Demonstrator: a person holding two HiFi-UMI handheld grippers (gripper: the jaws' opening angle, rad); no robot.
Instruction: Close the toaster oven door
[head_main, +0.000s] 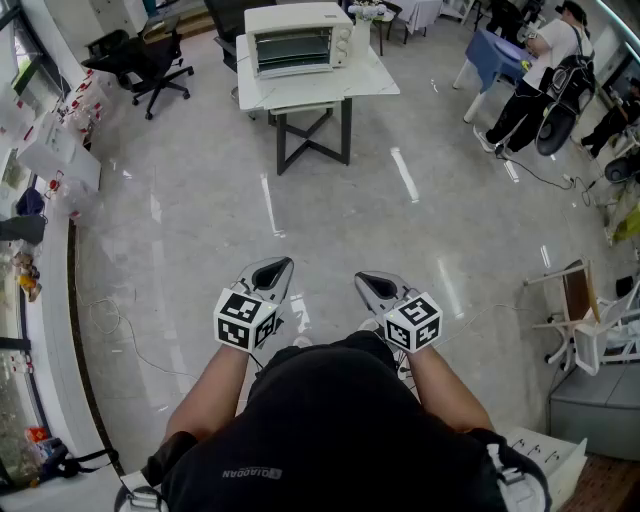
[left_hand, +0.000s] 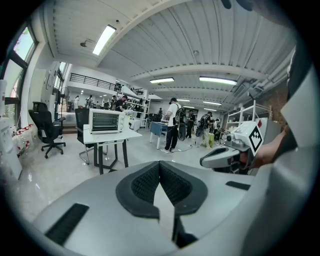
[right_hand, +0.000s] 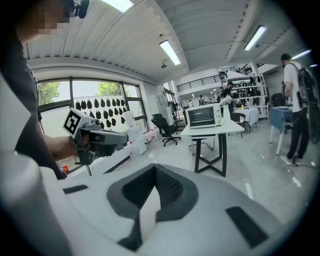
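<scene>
held well short of the toaster oven (head_main: 298, 40) on its surface (head_main: 375, 76): left gripper (head_main: 279, 268), right gripper (head_main: 368, 283), fingers clenched on nothing.

I see a glossy, polished floor (head_main: 330, 230) mirroring the lights. Far off, a smooth white toaster oven (head_main: 298, 38) with a glass door sits on a matt white table (head_main: 372, 78). My left gripper (head_main: 273, 270) and right gripper (head_main: 374, 286) look like matt grey plastic, with ribbed black pads (left_hand: 145, 182).

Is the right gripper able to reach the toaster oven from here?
Probably not yet. The right gripper is held near the body, and the toaster oven sits on a table across open floor. Nothing blocks the path.
</scene>
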